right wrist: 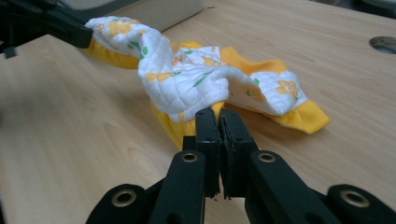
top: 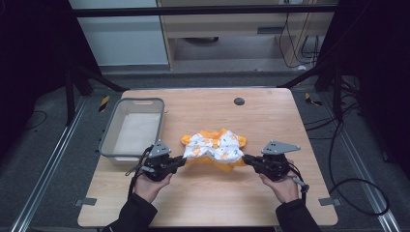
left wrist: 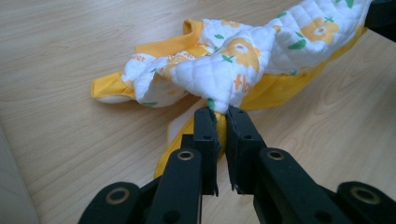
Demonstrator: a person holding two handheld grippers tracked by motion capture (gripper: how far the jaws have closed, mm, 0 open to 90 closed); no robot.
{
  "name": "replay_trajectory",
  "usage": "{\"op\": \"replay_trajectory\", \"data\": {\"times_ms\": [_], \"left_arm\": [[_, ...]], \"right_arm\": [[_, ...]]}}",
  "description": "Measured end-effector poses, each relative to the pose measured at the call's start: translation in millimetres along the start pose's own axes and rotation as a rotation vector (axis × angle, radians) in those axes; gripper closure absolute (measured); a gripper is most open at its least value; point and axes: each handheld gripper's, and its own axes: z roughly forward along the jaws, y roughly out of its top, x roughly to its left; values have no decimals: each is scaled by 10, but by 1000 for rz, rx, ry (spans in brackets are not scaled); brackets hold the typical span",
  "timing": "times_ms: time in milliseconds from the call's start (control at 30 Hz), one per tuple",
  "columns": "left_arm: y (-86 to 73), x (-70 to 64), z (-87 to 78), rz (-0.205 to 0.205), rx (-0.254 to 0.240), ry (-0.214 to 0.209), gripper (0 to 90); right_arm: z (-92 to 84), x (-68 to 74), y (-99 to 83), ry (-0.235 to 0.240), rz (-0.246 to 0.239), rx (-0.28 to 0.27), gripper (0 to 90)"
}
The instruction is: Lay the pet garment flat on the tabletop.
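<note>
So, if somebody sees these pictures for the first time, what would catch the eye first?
Probably the quilted white cloth with orange flowers and yellow trim, bright at the middle of the wooden table. The left gripper and the right gripper are each shut on one end of it. A grey plastic basket stands at the table's left edge.

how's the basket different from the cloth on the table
The basket is grey, stiff and boxy; the cloth is quilted white with orange flowers and yellow trim, soft and crumpled. The basket stands untouched at the table's left edge; the cloth is pinched at both ends by the left gripper and right gripper. Both are on the wooden table.
</note>
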Motion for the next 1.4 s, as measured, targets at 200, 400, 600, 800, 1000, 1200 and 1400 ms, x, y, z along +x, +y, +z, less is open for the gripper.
{"op": "replay_trajectory", "data": {"times_ms": [200, 400, 600, 800, 1000, 1200, 1400], "left_arm": [[21, 46, 75, -21, 39, 26, 821], [-57, 206, 374, -71, 107, 71, 801], [-77, 264, 453, -73, 84, 105, 730], [-80, 213, 328, -38, 20, 106, 532], [-130, 179, 119, -22, -34, 104, 385], [-340, 109, 64, 18, -8, 125, 343], [-469, 120, 257, 3, 72, 136, 410]], "right_arm": [[34, -18, 16, 20, 54, 16, 865], [399, -176, -79, -81, 95, 48, 841], [620, -250, -180, -163, 83, 75, 781], [468, -189, -115, -156, 47, -5, 682], [248, -154, -115, -153, 10, -56, 553], [114, -136, -315, -150, 9, -17, 486], [257, -123, -521, -144, 12, 76, 468]]}}
